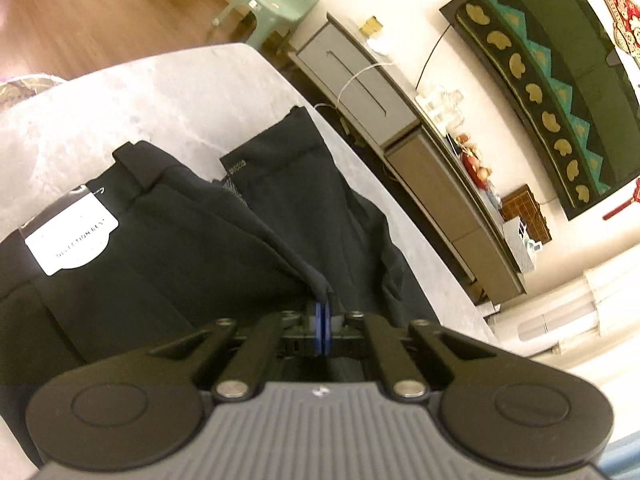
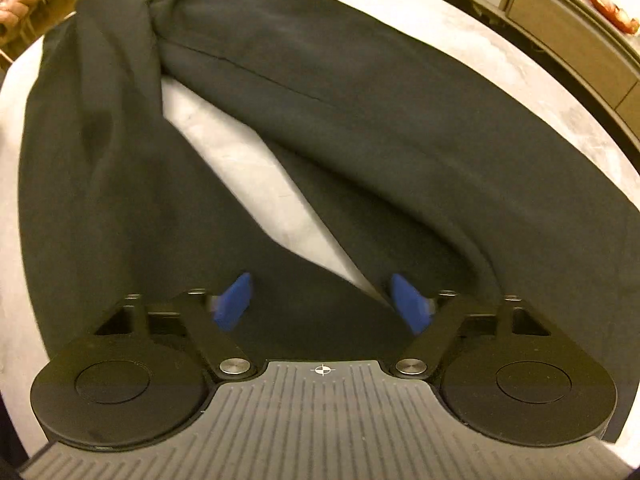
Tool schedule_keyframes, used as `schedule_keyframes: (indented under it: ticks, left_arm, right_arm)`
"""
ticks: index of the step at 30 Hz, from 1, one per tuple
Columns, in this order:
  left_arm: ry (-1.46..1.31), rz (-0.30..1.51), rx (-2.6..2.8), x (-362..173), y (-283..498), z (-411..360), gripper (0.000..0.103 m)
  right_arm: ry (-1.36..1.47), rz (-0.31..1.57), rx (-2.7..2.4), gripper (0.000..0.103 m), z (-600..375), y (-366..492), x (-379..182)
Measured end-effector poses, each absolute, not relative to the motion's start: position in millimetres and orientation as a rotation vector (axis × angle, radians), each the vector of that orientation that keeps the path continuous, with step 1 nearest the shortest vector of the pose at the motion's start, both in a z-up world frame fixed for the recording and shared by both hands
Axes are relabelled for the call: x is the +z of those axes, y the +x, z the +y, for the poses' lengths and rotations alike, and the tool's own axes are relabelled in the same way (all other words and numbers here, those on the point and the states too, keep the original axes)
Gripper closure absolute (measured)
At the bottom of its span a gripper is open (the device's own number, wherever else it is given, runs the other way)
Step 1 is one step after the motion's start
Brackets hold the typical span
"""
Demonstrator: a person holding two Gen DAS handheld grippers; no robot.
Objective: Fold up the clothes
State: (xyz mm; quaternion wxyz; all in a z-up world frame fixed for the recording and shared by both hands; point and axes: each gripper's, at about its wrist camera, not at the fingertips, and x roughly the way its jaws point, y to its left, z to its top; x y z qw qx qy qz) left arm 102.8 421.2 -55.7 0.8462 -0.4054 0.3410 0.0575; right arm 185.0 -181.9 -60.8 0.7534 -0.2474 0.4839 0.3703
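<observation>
Two trouser legs of your dark trousers (image 2: 360, 92) cover most of the pale marbled table (image 2: 520, 72), splitting into a V with a bare wedge of tabletop between them. In the left wrist view the trousers (image 1: 168, 248) reach toward the table's rounded far edge, the hem of one leg lying just short of it. Beyond that edge a long grey cabinet (image 1: 360, 84) runs along the wall, with a green chair (image 1: 280, 0) on the wood floor. A white paper tag (image 1: 70, 236) rests on the cloth near the table's left side. Your left gripper (image 1: 323, 312) is clamped tight on a raised ridge of the fabric. Your right gripper (image 2: 322, 300) hangs over the cloth, its blue pads (image 2: 234, 300) half spread, gripping nothing.
</observation>
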Motion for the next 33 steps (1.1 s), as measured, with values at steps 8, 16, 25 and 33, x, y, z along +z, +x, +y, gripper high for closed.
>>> schedule_keyframes:
  ticks: [8, 16, 25, 33]
  left_arm:
    - [-0.841, 0.532, 0.086, -30, 87, 413, 0.101]
    - [-0.905, 0.446, 0.171, -54, -52, 412, 0.101]
    - [-0.941, 0.596, 0.298, -93, -66, 416, 0.101]
    - [-0.863, 0.625, 0.267, -90, -56, 394, 0.101]
  right_arm:
    - [-0.685, 0.776, 0.601, 0.103, -184, 120, -15]
    - [-0.691, 0.518, 0.486, 0.103, -194, -35, 29]
    - [-0.420, 0.777, 0.489, 0.065, -213, -91, -36]
    - [-0.175, 0.699, 0.325, 0.015, -177, -3, -5]
